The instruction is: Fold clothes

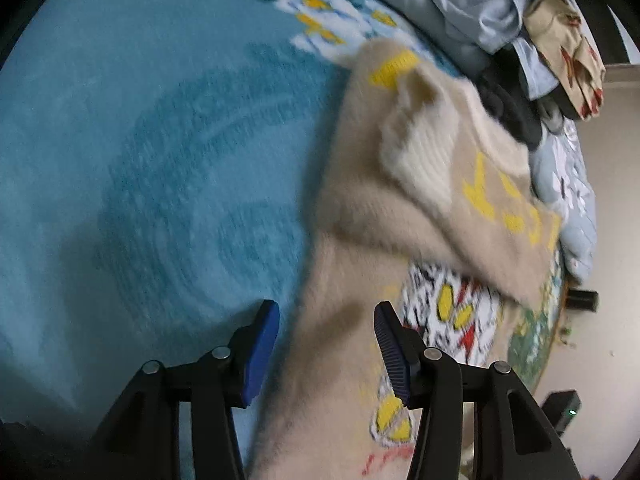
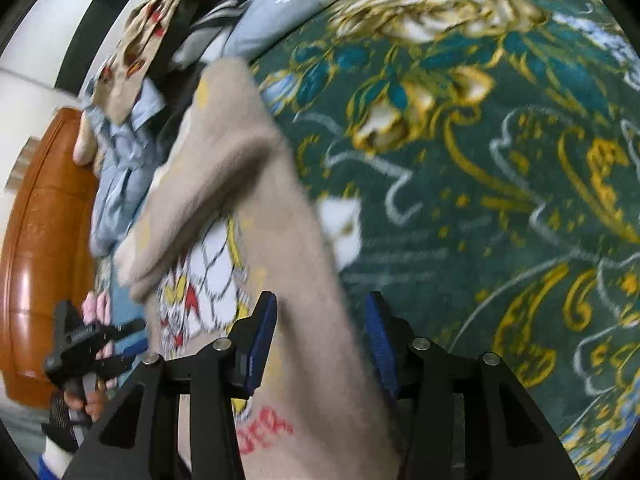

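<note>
Beige sweater [image 1: 400, 184] between open left fingers [image 1: 264, 344], headboard [image 2: 44, 248] only right view

Teal blanket [image 1: 140, 140], green floral blanket [image 2: 500, 200], wooden headboard [image 2: 44, 240], pale wall [image 1: 616, 200].

- Left claw [image 1: 326, 342]: blue-padded fingers apart, holding nothing, above the lower edge of the sweater.
- Beige fuzzy sweater [image 1: 352, 216]: yellow lettering, cartoon print with yellow, red and black; partly folded over itself, ribbed cuff on top.
- Teal blanket [image 1: 140, 140]: white-and-yellow daisy print at the far edge, under the sweater.
- Clothes pile [image 1: 512, 20]: light-blue garments, dark items and a beige patterned piece, beyond the sweater.
</note>
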Demonstrator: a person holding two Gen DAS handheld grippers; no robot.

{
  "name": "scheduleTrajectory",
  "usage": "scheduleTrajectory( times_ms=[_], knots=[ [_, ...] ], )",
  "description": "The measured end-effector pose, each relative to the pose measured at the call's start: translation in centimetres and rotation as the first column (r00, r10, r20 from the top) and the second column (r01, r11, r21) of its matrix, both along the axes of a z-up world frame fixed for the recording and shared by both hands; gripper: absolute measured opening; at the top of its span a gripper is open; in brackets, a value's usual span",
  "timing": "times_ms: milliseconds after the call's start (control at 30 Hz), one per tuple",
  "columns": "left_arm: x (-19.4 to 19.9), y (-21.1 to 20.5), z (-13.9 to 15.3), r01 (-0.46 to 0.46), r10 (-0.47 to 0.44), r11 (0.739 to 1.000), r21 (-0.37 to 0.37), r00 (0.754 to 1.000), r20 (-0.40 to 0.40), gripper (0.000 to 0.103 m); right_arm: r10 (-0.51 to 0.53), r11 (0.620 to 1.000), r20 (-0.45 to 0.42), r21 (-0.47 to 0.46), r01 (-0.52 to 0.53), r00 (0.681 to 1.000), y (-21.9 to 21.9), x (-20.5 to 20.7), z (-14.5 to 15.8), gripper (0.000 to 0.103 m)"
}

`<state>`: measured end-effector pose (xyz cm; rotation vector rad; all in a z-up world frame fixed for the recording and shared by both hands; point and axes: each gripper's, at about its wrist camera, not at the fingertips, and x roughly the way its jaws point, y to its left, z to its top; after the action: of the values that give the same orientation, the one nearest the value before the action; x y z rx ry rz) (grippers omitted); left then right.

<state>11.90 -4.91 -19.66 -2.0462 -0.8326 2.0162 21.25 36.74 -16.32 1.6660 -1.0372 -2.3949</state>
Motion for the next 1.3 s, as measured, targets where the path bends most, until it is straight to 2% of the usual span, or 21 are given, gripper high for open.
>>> scheduleTrajectory(
  times_ms=[167,267,400,467,533,567,600,700,733,833,900,967,1000,1133,1233,1300],
  knots=[
    [1.3,0.3,-0.5,0.047,-0.05,0.998,0.045,0.996,0.073,0.051,0.053,0.997,-0.012,-0.062,-0.054,0.999,-0.5,1.7,-0.3,0.047],
    [2.4,0.9,-1.1,0.081,-0.087,0.995,0.053,0.989,0.119,0.051,0.065,0.994,-0.006,-0.092,-0.066,0.998,-0.3,2.9,-0.8,0.042],
    [3.8,1.5,-1.7,0.126,-0.136,0.99,0.066,0.975,0.179,0.051,0.076,0.992,0.004,-0.102,-0.075,0.997,-0.3,4.2,-1.4,0.029],
    [4.5,1.9,-2.1,0.148,-0.16,0.986,0.074,0.965,0.208,0.051,0.076,0.991,0.007,-0.111,-0.075,0.997,-0.3,4.7,-1.6,0.026],
    [5.0,2.1,-2.0,0.18,-0.191,0.981,0.071,0.958,0.215,0.051,0.078,0.99,0.012,-0.118,-0.076,0.997,-0.4,5.1,-1.8,0.022],
    [5.2,2.2,-1.8,0.192,-0.201,0.979,0.064,0.957,0.21,0.048,0.079,0.99,0.013,-0.121,-0.077,0.997,-0.4,5.2,-1.8,0.019],
    [5.3,2.2,-1.6,0.203,-0.209,0.978,0.053,0.957,0.202,0.04,0.082,0.989,0.013,-0.124,-0.08,0.997,-0.5,5.4,-1.7,0.013],
    [5.6,1.9,-1.0,0.206,-0.214,0.976,0.063,0.962,0.171,0.02,0.063,0.98,-0.037,-0.188,-0.069,0.997,-0.2,5.6,-0.8,0.01],
    [5.5,1.9,-0.5,0.204,-0.213,0.976,0.08,0.966,0.145,0.018,0.054,0.975,-0.062,-0.212,-0.066,0.997,-0.1,5.6,-0.3,0.01],
    [5.3,1.6,1.5,0.191,-0.198,0.971,0.143,0.98,0.037,0.016,0.023,0.96,-0.158,-0.273,-0.066,0.987,0.3,5.3,1.9,0.01],
    [4.9,0.8,3.7,0.159,-0.148,0.962,0.223,0.987,-0.064,0.015,0.006,0.947,-0.226,-0.31,-0.078,0.974,0.4,4.9,3.8,0.01],
    [4.7,0.0,5.7,0.137,-0.096,0.946,0.295,0.984,-0.149,0.015,0.004,0.938,-0.282,-0.33,-0.101,0.96,0.3,4.4,5.6,0.01],
    [4.9,-0.4,6.6,0.137,-0.088,0.942,0.306,0.982,-0.169,0.015,0.007,0.935,-0.305,-0.336,-0.114,0.952,0.2,4.2,6.5,0.009],
    [7.2,-1.5,8.4,0.169,-0.115,0.946,0.278,0.973,-0.201,0.015,0.058,0.928,-0.346,-0.328,-0.179,0.937,-0.6,4.2,9.1,0.01],
    [9.0,-2.0,9.6,0.188,-0.133,0.936,0.299,0.972,-0.196,0.015,0.102,0.922,-0.367,-0.315,-0.227,0.924,-0.5,5.7,10.9,0.01],
    [8.9,-1.5,10.1,0.191,-0.142,0.931,0.31,0.974,-0.175,0.015,0.123,0.918,-0.37,-0.309,-0.247,0.921,-0.2,6.8,11.6,0.009]
  ],
)
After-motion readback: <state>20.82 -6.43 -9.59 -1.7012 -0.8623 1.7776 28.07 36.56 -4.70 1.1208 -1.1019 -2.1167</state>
